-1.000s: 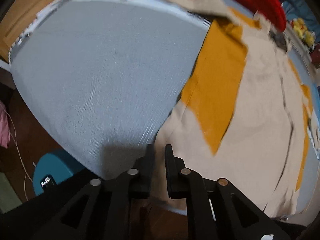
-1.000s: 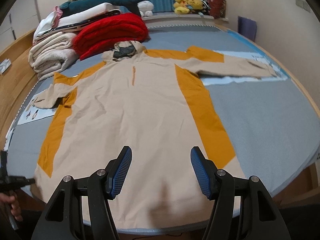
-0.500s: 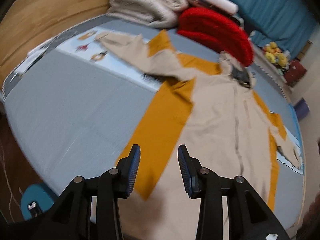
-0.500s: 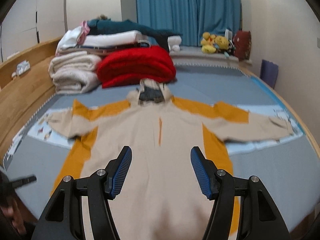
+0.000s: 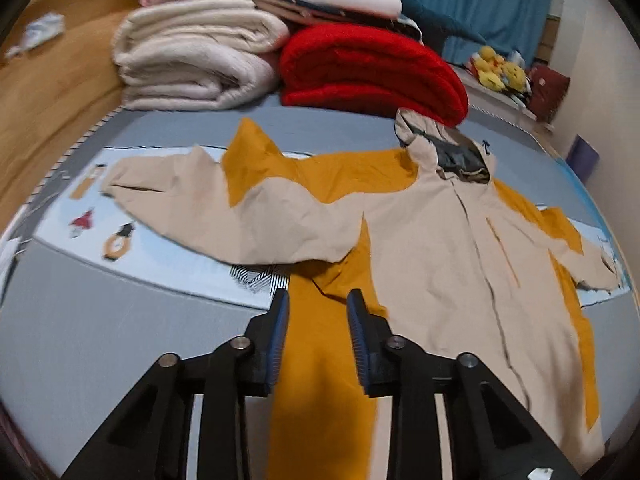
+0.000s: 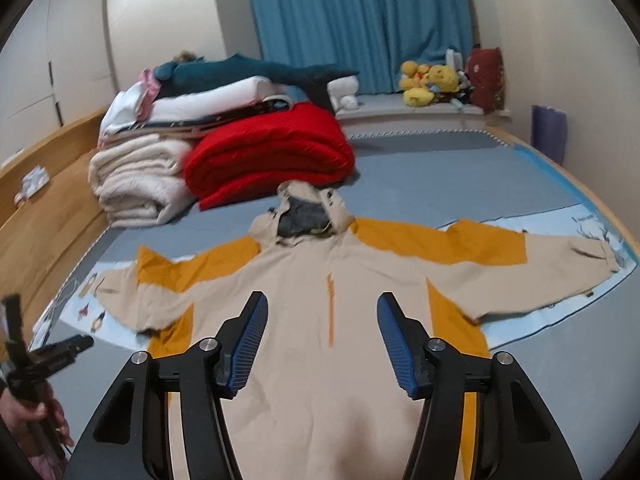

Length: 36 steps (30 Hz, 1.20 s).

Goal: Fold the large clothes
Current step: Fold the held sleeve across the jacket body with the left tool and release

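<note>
A large beige and mustard hooded jacket [image 6: 320,280] lies flat, front up, on the blue-grey bed, both sleeves spread wide and the hood toward the far end. It also shows in the left wrist view [image 5: 440,248]. My left gripper [image 5: 318,300] is open and empty, above the mustard side panel below the jacket's left sleeve [image 5: 224,208]. My right gripper [image 6: 322,312] is open wide and empty, over the jacket's chest near the orange zip [image 6: 330,308]. In the right wrist view the left gripper [image 6: 78,344] shows at the lower left edge.
A red blanket [image 6: 268,156] and a stack of folded cream bedding [image 6: 136,184] sit behind the hood. A wooden bed rail [image 6: 44,216] runs along the left. Plush toys [image 6: 428,84] and blue curtains are at the far end. A printed light-blue sheet [image 5: 120,240] lies under the sleeves.
Both grippers have lifted and tilted up from the jacket's hem toward the far end. The left gripper has gone from shut to open and moved over the mustard side panel.
</note>
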{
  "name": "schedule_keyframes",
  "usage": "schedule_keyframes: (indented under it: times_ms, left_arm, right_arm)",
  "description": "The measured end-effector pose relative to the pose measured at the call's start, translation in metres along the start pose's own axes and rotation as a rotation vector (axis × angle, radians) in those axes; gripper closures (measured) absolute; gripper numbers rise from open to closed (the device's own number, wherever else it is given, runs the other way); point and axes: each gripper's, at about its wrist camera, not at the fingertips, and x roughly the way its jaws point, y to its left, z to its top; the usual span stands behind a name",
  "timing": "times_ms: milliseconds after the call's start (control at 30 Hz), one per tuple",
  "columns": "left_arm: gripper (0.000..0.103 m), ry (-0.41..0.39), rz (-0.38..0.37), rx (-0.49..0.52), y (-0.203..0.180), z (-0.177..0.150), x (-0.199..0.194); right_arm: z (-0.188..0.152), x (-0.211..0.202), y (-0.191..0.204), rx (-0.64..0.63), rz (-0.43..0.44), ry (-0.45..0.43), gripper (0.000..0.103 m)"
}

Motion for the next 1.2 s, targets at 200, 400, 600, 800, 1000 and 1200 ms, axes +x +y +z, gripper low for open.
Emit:
schedule_keyframes:
  times_ms: [200,400,600,800,1000,1200]
  left_arm:
    - [0.086,0.042,0.063,-0.032,0.062,0.009,0.064]
    - [0.088,0.028,0.152,-0.167,0.147,0.017,0.099]
    - [0.088,0.045,0.192,-0.246,0.208,0.038,0.128]
    - [0.067,0.043,0.214,-0.375,0.263,0.066,0.150]
    - [0.064,0.045,0.205,-0.502,0.303,0.081,0.173]
    - [0.099,0.082,0.196,-0.521,0.308,0.093,0.194]
  right_arm:
    - [0.004,0.030,-0.017,0.035,-0.046,0.027,0.050]
    - [-0.002,0.061,-0.025,0.050,-0.054,0.106,0.057]
    - [-0.009,0.072,-0.023,-0.027,-0.070,0.103,0.078]
    - [-0.022,0.089,-0.023,-0.097,-0.080,0.135,0.087]
    - [-0.030,0.109,-0.030,-0.081,-0.071,0.203,0.080]
    - [-0.033,0.121,-0.033,-0.074,-0.073,0.238,0.080]
